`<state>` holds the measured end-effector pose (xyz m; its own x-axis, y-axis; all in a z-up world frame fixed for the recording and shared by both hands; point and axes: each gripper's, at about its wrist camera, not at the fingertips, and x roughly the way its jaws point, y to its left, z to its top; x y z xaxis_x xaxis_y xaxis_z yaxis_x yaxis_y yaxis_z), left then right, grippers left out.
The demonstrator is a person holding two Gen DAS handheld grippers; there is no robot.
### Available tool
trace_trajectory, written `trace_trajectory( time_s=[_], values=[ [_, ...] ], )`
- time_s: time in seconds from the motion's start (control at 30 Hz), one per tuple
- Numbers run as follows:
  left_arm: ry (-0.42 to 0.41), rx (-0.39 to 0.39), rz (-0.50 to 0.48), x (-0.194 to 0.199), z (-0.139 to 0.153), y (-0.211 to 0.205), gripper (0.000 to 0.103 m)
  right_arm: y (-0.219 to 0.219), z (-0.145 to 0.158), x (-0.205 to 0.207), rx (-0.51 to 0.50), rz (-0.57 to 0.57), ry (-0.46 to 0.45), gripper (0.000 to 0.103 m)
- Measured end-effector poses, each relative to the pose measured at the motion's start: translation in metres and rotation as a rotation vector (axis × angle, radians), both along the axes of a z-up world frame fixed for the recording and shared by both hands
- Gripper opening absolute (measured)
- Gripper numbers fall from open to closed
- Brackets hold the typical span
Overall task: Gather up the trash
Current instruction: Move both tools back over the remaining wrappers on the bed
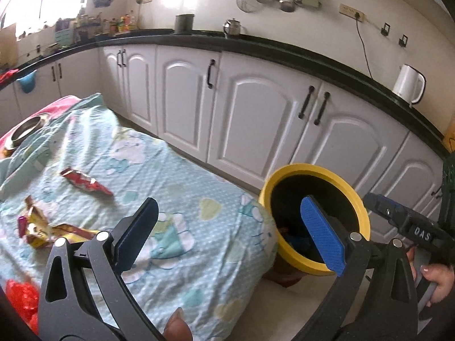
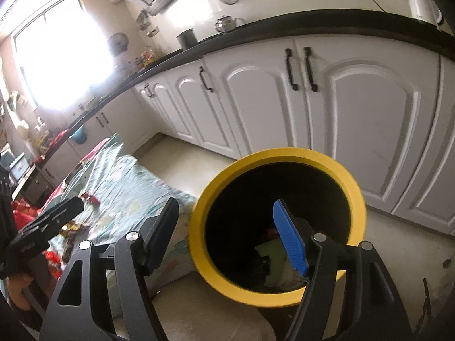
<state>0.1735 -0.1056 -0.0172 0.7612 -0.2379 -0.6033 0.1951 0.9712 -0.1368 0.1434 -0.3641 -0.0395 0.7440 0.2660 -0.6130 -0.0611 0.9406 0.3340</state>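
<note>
So we're holding both grippers wide apart and empty, right gripper (image 2: pixel 227 236) over the yellow-rimmed bin (image 2: pixel 196 227), left gripper (image 1: pixel 233 233) with the red wrapper (image 1: pixel 85 183) at 10 o'clock.

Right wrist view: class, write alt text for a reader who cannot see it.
An open, empty right hand-held gripper points into a yellow-rimmed bin that already holds scraps, standing on the floor beside a table under a patterned blue cloth. Wrappers still lie on the cloth, with white kitchen cabinets behind.
</note>
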Motion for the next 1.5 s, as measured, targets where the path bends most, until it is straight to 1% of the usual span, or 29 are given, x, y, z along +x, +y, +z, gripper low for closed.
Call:
trace_trajectory(
  time_s=[0.17,0.4,0.7,0.93,1.1,1.5],
  values=[
    [-0.023,-0.005,0.052,-0.007,0.008,0.024,0.092,0.027,0.003,-0.003,-0.013,0.059,-0.001,0.068],
    [-0.037,-0.018,0.116,-0.013,0.014,0.054,0.092,0.063,0.005,-0.006,-0.037,0.145,0.001,0.068],
    [-0.052,-0.041,0.222,-0.019,0.021,0.1,0.092,0.112,0.006,-0.012,-0.072,0.263,0.005,0.068],
    [-0.063,-0.045,0.287,-0.024,0.023,0.131,0.092,0.156,0.008,-0.017,-0.098,0.36,-0.001,0.068],
    [-0.069,-0.038,0.326,-0.027,0.024,0.147,0.092,0.186,0.01,-0.019,-0.099,0.425,-0.001,0.069],
    [-0.049,-0.051,0.399,-0.033,0.018,0.19,0.092,0.249,0.011,-0.022,-0.098,0.53,0.005,0.069]
  ],
)
